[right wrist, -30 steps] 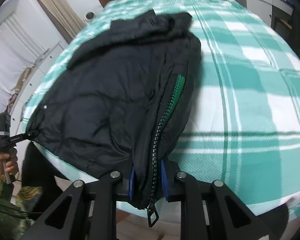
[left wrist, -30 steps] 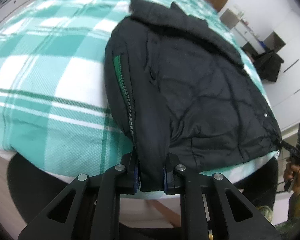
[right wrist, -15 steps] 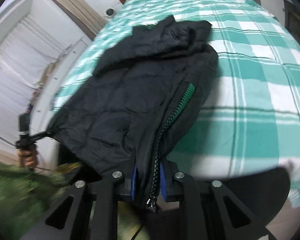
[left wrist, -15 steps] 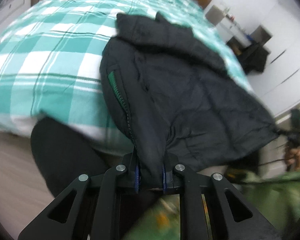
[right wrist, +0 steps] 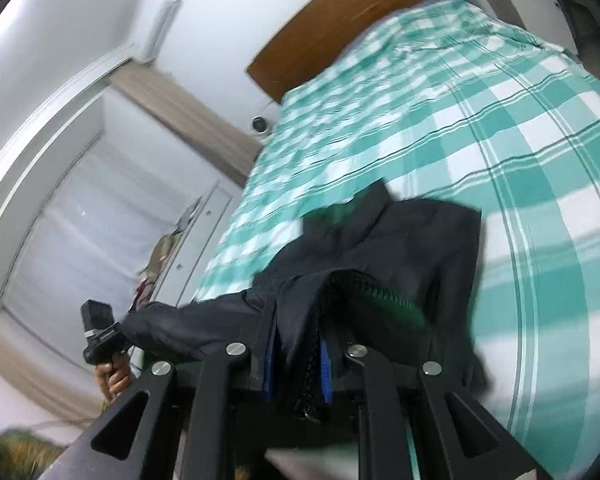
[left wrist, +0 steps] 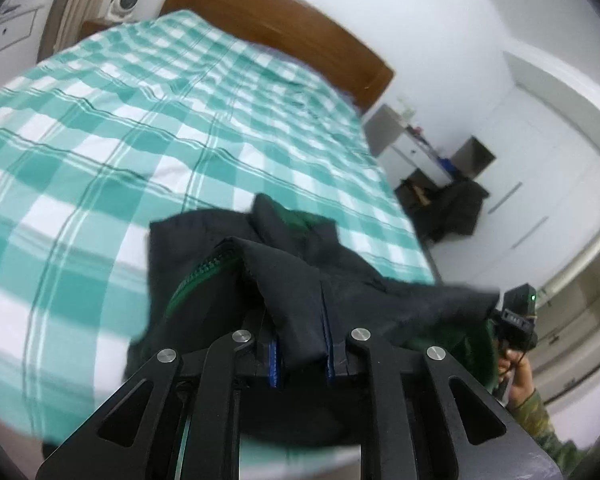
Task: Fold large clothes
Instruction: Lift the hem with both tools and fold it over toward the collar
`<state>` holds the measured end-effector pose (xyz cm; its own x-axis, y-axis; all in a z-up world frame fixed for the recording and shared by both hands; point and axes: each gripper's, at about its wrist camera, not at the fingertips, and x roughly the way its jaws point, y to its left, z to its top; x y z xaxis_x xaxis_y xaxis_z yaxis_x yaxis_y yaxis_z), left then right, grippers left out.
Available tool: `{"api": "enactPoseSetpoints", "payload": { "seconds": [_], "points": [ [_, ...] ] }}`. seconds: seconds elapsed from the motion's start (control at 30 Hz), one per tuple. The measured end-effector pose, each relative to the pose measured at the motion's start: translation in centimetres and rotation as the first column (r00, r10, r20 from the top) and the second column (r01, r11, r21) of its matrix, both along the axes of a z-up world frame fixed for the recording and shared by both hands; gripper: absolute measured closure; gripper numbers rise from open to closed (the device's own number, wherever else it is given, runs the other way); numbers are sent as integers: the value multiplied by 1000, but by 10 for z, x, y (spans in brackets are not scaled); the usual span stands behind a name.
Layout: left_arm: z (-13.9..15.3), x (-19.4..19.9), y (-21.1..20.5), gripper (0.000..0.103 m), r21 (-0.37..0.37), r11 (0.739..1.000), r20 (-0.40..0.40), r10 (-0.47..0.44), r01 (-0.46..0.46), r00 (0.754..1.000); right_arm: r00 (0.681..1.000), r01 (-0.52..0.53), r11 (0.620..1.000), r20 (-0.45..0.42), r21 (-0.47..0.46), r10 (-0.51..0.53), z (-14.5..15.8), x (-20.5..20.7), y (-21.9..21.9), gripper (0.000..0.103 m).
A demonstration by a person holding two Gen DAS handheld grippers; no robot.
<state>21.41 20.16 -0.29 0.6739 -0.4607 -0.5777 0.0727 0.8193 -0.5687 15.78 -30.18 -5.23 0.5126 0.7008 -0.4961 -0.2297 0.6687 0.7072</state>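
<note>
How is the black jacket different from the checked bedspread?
The jacket is plain black with a green zipper; the bedspread is teal and white checks. The jacket is bunched up with its near edge clamped in the left gripper and right gripper; the bedspread lies spread flat over the bed. The jacket is smaller, covering only part of the bedspread. Both are soft fabric.

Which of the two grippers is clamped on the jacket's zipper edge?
The right gripper: black zipper teeth run down between its blue pads. The left gripper pinches plain black jacket fabric, its zipper off to the side.
</note>
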Motion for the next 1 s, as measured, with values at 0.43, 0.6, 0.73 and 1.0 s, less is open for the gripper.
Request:
{"api": "enactPoseSetpoints", "payload": {
  "seconds": [0.43, 0.6, 0.73, 1.0],
  "points": [
    [-40, 69, -4, 6, -64, 993, -112, -104, 97, 988, 953, 237, 937, -246, 256, -174, -112, 88, -8, 2],
    [-47, 59, -2, 1, 121, 987, -100, -98, 110, 990, 996, 75, 993, -43, -93, -80, -59, 89, 29, 0],
    [-109, 77, -29, 11, 364, 916, -254, -76, 168, 964, 997, -65, 861, -1, -504, 75, -66, 83, 84, 0],
    [-58, 31, -36, 88, 435, 897, -83, -41, 73, 996, 984, 88, 740, 172, -667, 38, -34, 46, 106, 84]
  ]
}}
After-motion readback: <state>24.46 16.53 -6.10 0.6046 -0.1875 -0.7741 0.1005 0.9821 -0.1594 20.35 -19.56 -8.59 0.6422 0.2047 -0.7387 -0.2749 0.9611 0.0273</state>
